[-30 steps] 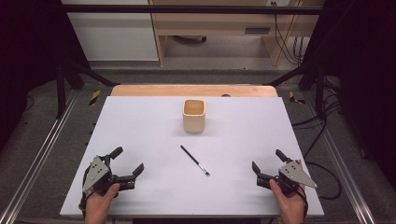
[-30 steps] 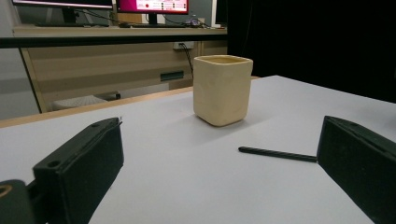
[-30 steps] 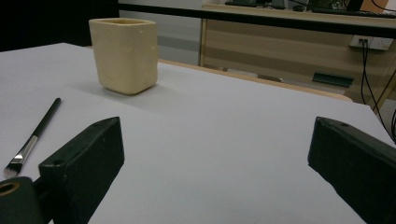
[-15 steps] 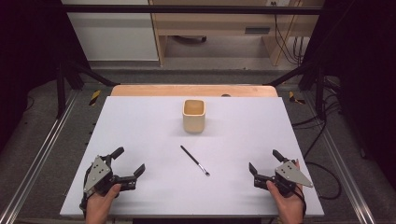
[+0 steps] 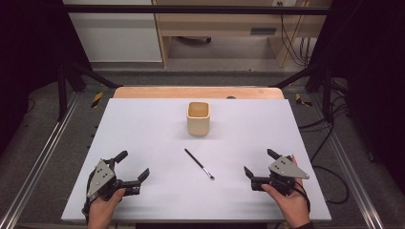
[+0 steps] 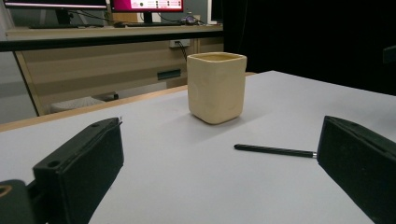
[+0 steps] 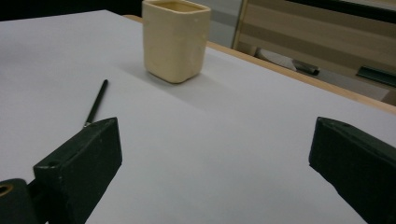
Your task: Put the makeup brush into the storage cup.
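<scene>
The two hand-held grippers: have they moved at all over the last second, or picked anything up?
The right gripper has crept a little inward, toward the thin black brush lying at mid-table; its jaws are open and hold nothing. The left gripper has stayed put, also open and empty. The brush and the cream cup lie where they were.

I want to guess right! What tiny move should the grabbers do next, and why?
Probably the right gripper slides toward the thin black brush: its jaws stand open, the brush lies loose between both grippers, and the cup stands empty behind it.
</scene>
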### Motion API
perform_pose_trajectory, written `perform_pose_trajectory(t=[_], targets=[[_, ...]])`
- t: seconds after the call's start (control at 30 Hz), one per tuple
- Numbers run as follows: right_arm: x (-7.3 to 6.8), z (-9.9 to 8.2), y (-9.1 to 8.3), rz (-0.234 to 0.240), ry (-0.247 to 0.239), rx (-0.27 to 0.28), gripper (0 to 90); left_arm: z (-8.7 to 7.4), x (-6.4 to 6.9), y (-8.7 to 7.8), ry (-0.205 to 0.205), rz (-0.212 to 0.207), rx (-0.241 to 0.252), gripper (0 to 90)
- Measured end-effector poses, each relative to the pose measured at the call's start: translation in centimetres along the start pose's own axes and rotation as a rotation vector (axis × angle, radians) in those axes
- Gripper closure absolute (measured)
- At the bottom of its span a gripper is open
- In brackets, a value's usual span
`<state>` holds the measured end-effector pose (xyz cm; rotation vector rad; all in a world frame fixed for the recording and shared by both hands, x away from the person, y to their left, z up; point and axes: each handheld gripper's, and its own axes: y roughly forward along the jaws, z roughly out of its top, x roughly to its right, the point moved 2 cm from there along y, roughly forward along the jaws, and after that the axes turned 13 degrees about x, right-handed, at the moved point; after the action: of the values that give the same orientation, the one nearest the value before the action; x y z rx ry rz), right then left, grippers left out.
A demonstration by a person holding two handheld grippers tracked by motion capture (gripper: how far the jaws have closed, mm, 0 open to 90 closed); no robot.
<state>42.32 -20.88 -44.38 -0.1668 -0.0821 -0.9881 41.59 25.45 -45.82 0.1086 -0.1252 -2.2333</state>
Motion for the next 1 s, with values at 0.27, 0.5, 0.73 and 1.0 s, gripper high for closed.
perform_pose_trajectory(t=[0.27, 0.5, 0.73, 1.0], targets=[[-1.4, 3.2, 1.7, 0.086, -0.054, -0.090, 3.5, 0.1, 0.1, 0.0, 0.000, -0.001, 0.010, 0.3], [-1.6, 3.9, 2.7, 0.106, -0.067, -0.122, 3.5, 0.1, 0.2, 0.1, 0.009, -0.008, 0.007, 0.3], [-1.5, 4.0, 3.9, 0.114, -0.053, -0.158, 4.0, 0.0, 0.0, 0.7, 0.051, 0.009, 0.006, 0.6], [-1.7, 4.3, 4.9, 0.131, -0.046, -0.208, 6.9, -0.1, -0.1, 1.1, 0.059, 0.017, 0.011, 0.4]])
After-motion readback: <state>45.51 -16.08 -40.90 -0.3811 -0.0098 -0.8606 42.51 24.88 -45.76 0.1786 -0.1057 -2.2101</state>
